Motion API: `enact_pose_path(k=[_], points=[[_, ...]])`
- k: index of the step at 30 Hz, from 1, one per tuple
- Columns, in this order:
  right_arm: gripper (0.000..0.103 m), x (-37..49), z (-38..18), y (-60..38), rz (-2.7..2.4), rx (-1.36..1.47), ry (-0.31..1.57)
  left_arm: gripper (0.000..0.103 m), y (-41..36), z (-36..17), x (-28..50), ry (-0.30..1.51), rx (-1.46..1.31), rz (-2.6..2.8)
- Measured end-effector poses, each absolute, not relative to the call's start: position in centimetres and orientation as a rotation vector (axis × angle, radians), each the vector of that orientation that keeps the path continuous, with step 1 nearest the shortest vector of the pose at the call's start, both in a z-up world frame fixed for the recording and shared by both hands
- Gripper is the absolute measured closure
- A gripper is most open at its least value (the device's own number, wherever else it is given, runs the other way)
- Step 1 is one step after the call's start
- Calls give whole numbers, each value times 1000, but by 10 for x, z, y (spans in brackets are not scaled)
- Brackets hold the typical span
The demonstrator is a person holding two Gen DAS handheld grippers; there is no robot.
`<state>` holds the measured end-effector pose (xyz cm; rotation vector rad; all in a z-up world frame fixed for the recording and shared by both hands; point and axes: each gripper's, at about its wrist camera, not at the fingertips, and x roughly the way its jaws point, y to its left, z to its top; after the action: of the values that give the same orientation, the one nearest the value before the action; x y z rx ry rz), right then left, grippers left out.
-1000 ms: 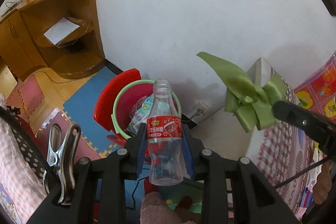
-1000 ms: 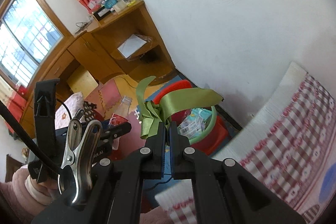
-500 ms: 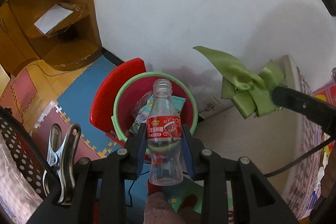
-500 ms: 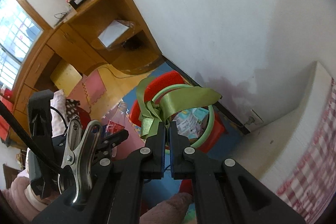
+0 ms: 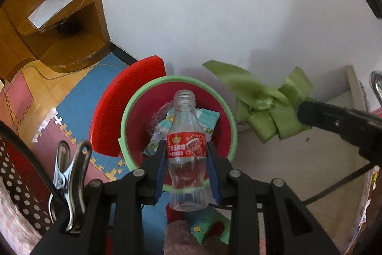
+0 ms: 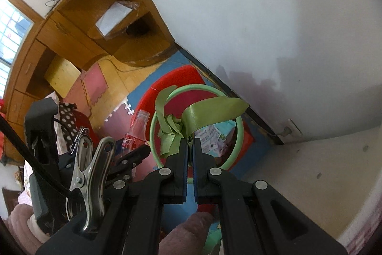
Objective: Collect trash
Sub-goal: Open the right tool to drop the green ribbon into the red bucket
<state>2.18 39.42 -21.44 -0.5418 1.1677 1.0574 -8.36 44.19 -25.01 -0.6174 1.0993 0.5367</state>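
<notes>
both grippers now sit closer over the red bin (image 5: pixel 222 118); left gripper (image 5: pixel 186 166) clamps the clear bottle (image 5: pixel 187 152), upright, mouth up; right gripper (image 6: pixel 190 147) pinches the green ribbon (image 6: pixel 191 118).

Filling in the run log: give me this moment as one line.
left claw: shut on bottle | right claw: shut on green ribbon | both above red bin | bin holds wrappers
</notes>
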Motion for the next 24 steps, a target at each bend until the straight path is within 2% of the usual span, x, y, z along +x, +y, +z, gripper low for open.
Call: enact_pose_path(k=[6,12,24], points=[[99,32,-232,408,1036,-554,1195,71,457,-273,-74,1125,-627,530],[99,37,-242,412,1022,-560,1212,63,464,-282,-68,1145,-615,526],[99,35,-252,423,1020,-567,1237,63,471,-279,-75,1163,-616,547]])
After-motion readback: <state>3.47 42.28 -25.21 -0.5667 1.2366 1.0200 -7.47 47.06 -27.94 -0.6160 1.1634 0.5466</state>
